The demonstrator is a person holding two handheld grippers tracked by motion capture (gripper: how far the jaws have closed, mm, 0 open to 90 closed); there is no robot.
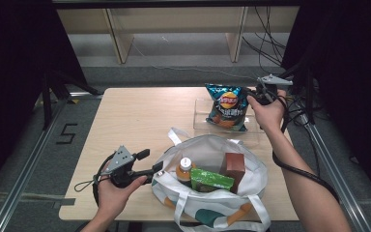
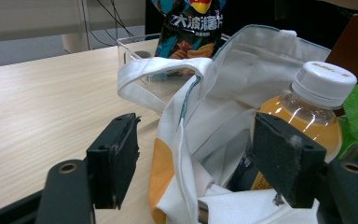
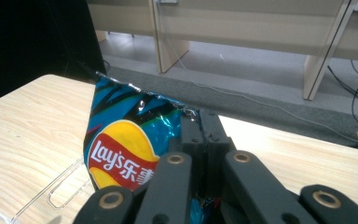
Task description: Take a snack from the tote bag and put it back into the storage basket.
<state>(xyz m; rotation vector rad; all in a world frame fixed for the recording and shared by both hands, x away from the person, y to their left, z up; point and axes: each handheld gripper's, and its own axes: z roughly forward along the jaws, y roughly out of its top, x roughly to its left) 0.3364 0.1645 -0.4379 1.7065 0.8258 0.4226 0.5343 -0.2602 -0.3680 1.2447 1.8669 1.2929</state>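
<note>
Holding chip bag (image 1: 227,107) by top corner w/ my right gripper (image 1: 263,92), jaws pinched on it, over clear tray (image 1: 200,118). Left gripper (image 1: 150,162) spread at tote (image 1: 207,145) rim. Bottle, boxes left inside.

High view looks down the table (image 1: 135,116); gripper views sit close, sharing the chip bag (image 1: 228,107).

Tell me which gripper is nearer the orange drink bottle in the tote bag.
Left. The left gripper straddles the tote bag rim beside the orange drink bottle; the right gripper is far off, clamped on the Lay's chip bag.
</note>
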